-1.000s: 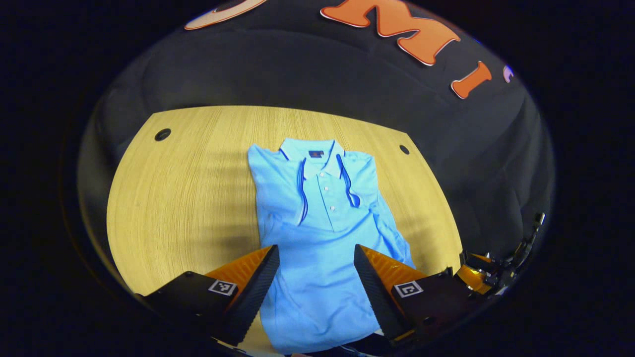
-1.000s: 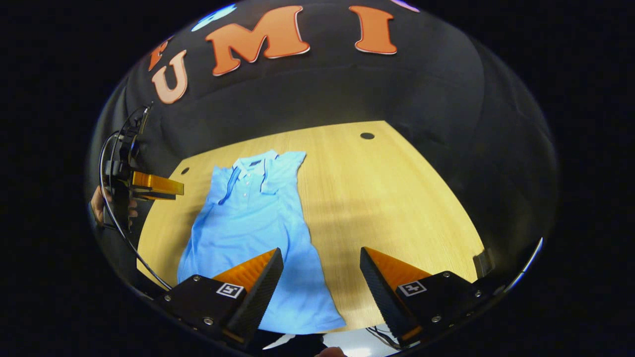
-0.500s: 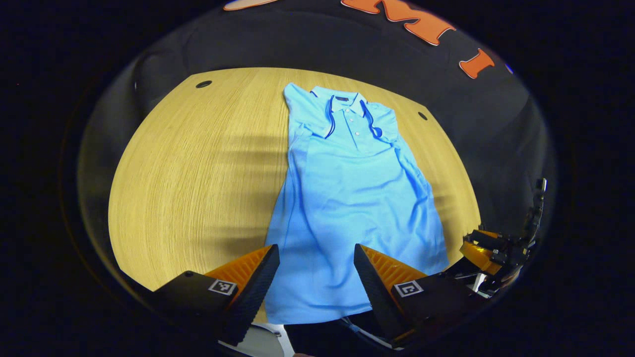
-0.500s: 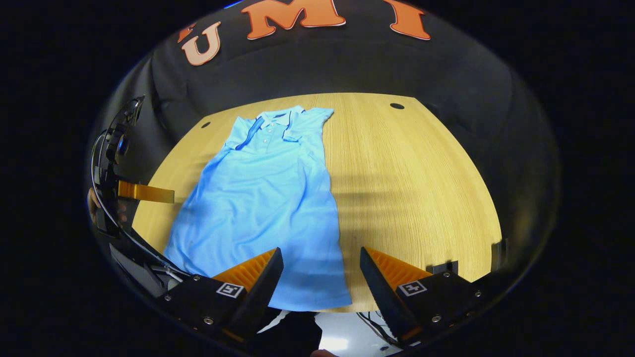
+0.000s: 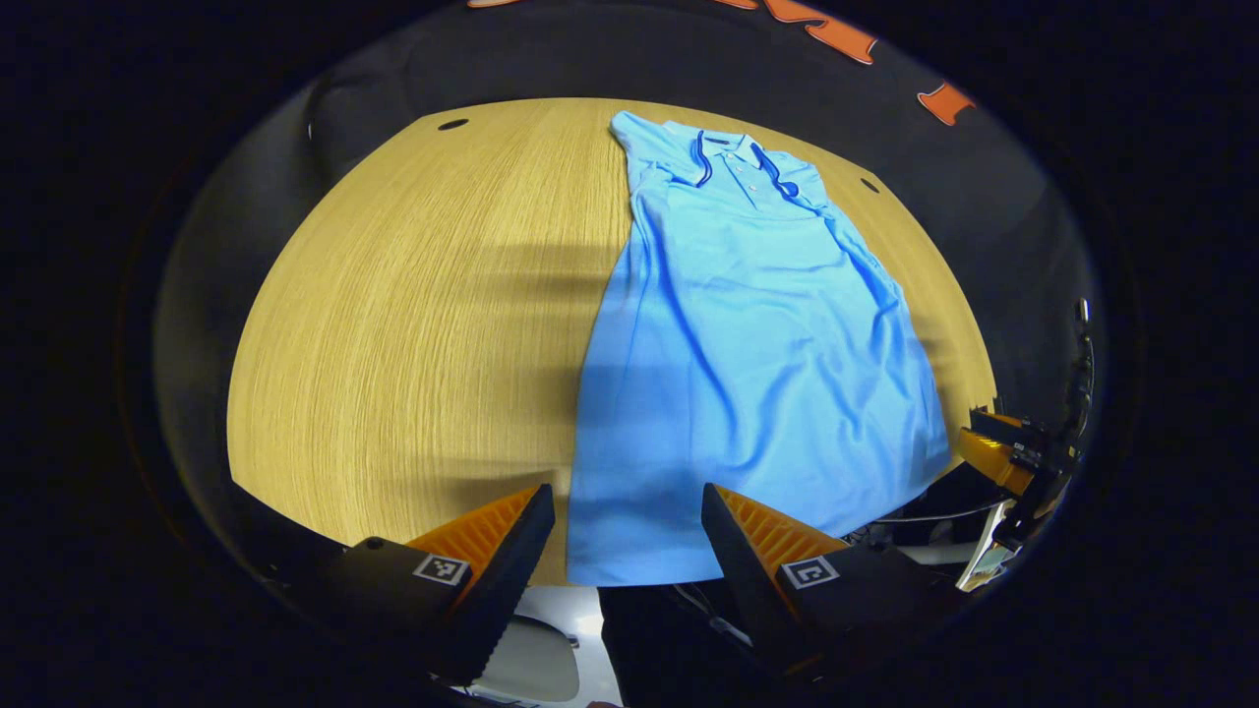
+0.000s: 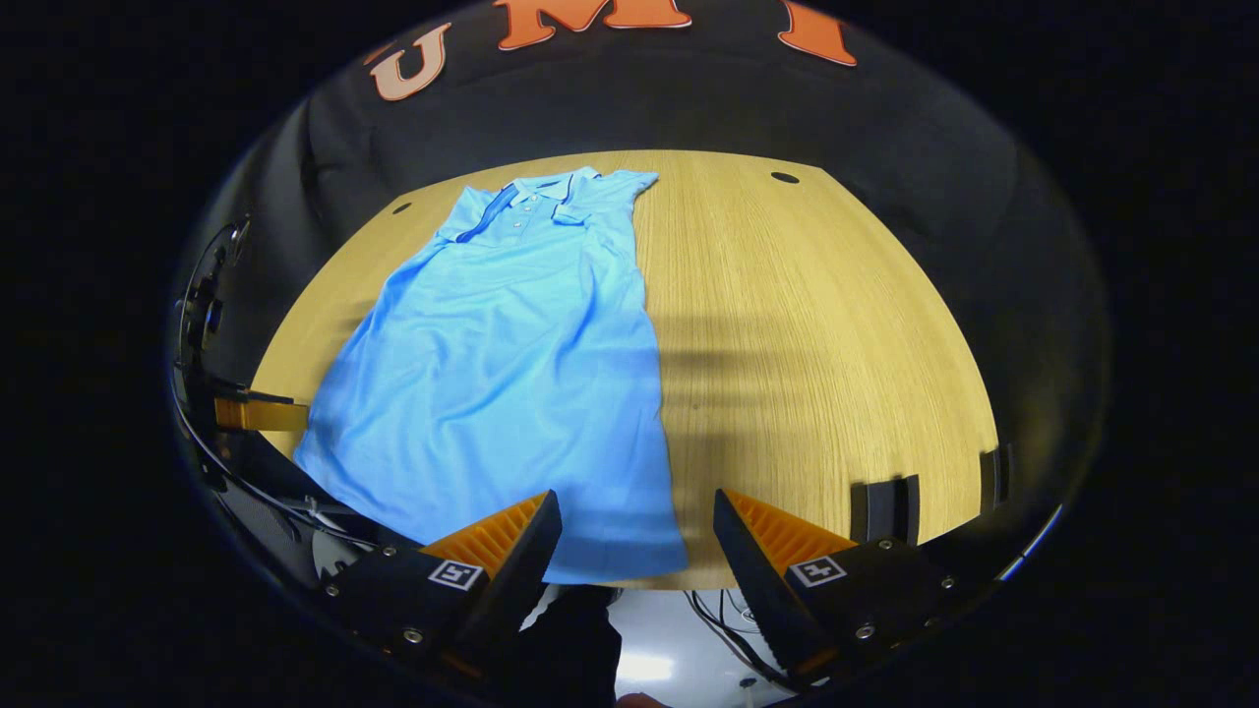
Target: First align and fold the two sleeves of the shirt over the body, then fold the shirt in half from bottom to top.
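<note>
Shirt [image 5: 748, 334] flat on counter [image 5: 413, 315], long axis collar-far to hem-near | sleeves folded in | left gripper [image 5: 628, 536] and right gripper [image 6: 637, 541] open, empty, at hem corners | next, likely: grasp hem.

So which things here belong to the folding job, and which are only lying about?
For the job:
- blue polo shirt, sleeves already folded in
- left gripper, open
- right gripper, open

Only there:
- wooden table
- cables below the table's near edge
</note>
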The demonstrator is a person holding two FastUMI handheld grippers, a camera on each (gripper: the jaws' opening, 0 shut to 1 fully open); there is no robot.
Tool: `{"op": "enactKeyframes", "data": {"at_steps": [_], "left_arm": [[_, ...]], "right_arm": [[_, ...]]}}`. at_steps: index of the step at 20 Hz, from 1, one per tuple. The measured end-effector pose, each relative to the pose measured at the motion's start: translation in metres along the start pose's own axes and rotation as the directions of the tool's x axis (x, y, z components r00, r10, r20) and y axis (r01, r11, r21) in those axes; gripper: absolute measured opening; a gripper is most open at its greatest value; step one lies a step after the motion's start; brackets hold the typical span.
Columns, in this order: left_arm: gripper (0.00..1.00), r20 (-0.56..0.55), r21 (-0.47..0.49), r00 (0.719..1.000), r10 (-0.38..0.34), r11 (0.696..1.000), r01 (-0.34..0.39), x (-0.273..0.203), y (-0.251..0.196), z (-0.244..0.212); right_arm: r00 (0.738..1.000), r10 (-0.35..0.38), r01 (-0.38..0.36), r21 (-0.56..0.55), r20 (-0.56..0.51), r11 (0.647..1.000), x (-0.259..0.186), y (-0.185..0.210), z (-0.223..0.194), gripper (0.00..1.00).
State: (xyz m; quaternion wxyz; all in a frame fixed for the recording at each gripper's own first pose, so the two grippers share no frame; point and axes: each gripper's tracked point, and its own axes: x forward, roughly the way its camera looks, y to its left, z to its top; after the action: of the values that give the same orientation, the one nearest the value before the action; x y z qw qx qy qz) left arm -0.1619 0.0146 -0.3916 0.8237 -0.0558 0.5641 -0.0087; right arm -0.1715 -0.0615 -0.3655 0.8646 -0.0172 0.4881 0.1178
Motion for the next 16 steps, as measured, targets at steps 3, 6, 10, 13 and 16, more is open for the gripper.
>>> {"op": "enactKeyframes", "data": {"at_steps": [3,6,10,13,16], "left_arm": [[0.99,-0.018,0.001,1.000,0.012,1.000,-0.012,0.004,0.006,-0.019],[1.00,-0.016,0.005,1.000,0.026,1.000,-0.026,0.007,0.010,-0.032],[0.98,0.017,0.040,0.998,0.061,0.997,-0.061,0.011,0.011,-0.032],[0.98,0.034,0.100,0.994,0.104,0.989,-0.107,0.014,0.010,-0.034],[0.97,0.055,0.087,0.993,0.106,0.990,-0.111,0.011,0.006,-0.035]], "right_arm": [[1.000,-0.011,0.011,-0.023,-0.017,1.000,0.005,0.002,-0.009,0.97],[0.999,-0.021,0.020,-0.031,-0.042,0.999,0.011,0.005,-0.020,0.98],[0.997,-0.019,0.017,-0.038,-0.076,0.999,0.017,0.009,-0.037,0.97],[0.996,-0.032,0.029,-0.032,-0.078,0.999,0.022,0.010,-0.039,0.96],[0.997,-0.048,0.048,-0.002,-0.056,0.999,0.024,0.006,-0.036,0.91]]}}
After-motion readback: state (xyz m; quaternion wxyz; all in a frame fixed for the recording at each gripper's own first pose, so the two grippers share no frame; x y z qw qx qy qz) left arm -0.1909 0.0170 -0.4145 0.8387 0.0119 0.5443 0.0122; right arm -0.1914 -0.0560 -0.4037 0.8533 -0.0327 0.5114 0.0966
